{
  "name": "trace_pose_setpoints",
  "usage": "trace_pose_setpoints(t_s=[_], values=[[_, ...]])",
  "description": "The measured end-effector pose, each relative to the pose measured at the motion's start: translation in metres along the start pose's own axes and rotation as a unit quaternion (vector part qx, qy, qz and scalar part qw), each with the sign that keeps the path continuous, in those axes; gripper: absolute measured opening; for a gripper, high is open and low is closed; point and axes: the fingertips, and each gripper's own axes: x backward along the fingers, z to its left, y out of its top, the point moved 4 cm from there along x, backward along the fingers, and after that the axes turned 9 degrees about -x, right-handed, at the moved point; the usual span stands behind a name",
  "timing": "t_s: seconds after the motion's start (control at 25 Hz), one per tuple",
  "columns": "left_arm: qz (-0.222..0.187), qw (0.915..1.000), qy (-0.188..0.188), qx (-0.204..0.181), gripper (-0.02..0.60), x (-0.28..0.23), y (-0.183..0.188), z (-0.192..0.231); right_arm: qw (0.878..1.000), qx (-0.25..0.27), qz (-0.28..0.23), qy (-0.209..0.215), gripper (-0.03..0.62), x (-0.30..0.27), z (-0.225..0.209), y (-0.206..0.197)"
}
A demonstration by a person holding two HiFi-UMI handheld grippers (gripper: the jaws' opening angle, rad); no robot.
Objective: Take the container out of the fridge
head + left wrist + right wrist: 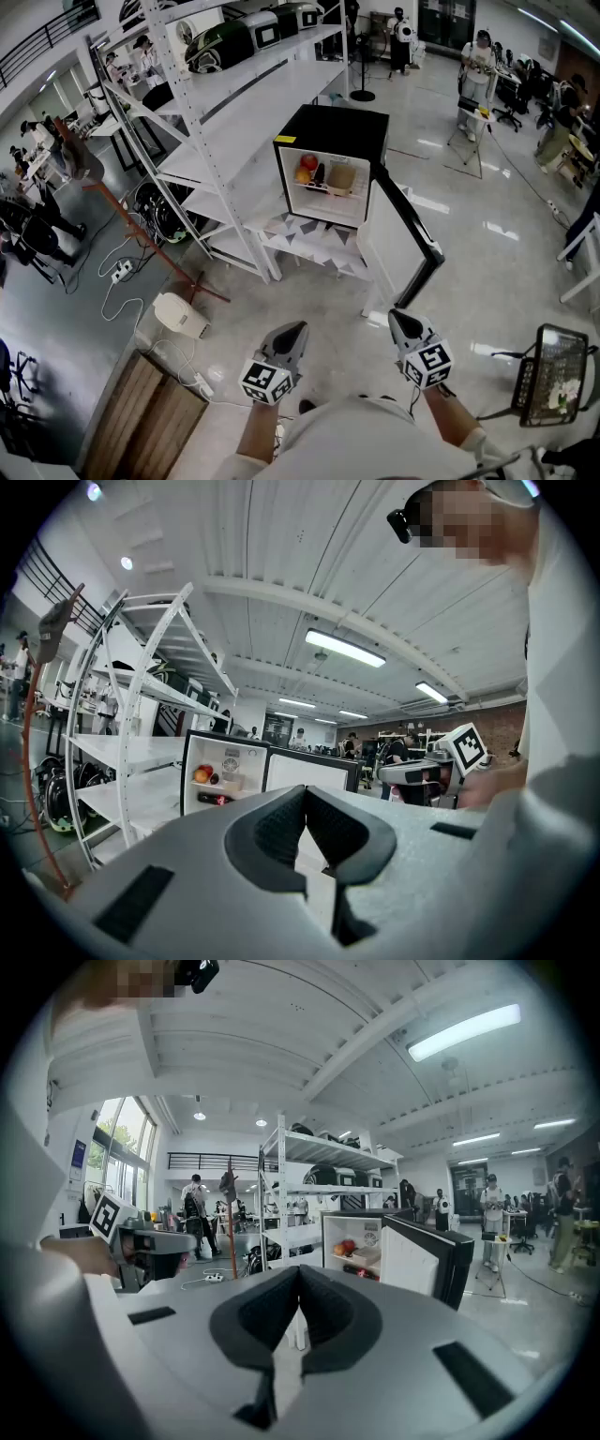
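Both the left hand-held gripper (292,329) and right hand-held gripper (401,320) are closed, holding nothing.

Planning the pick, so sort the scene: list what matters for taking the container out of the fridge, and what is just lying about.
For the job: fridge, its open door, tan container inside, left gripper, right gripper, both shut and empty.

Lying about: fruit beside the container, white shelving rack, power strip, white appliance on the floor.
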Motion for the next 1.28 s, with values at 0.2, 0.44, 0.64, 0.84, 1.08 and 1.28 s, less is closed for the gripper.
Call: trace_pose_setpoints(t_s=[0.2, 0.44, 0.64, 0.84, 1.08, 1.28], values=[[0.000, 1.0000, 0.001, 0.001, 0.005, 0.004, 0.003, 0.002, 1.000, 0.003, -0.002, 0.000, 0.006, 0.000, 0.004, 0.005], [-0.003, 1.0000, -0.003, 0.003, 0.005, 0.011, 0.004, 0.005, 1.000, 0.001, -0.008, -0.005, 0.006, -0.001, 0.013, 0.010], [-0.004, 0.9999, -0.010, 0.004, 0.005, 0.021, -0.001, 0.013, 1.000, -0.009, -0.018, -0.016, 0.006, -0.006, 0.022, 0.007], [-0.001, 0.9998, -0.019, 0.004, 0.005, 0.036, -0.008, 0.028, 0.999, -0.010, -0.023, -0.035, 0.008, -0.015, 0.041, 0.000], [0.002, 0.9992, -0.040, 0.005, 0.005, 0.055, -0.013, 0.053, 0.999, -0.007, -0.019, -0.044, 0.008, -0.032, 0.075, -0.006], [0.006, 0.9983, -0.058, 0.004, 0.005, 0.069, -0.023, 0.073, 0.998, -0.004, -0.018, -0.059, 0.008, -0.044, 0.096, -0.012]])
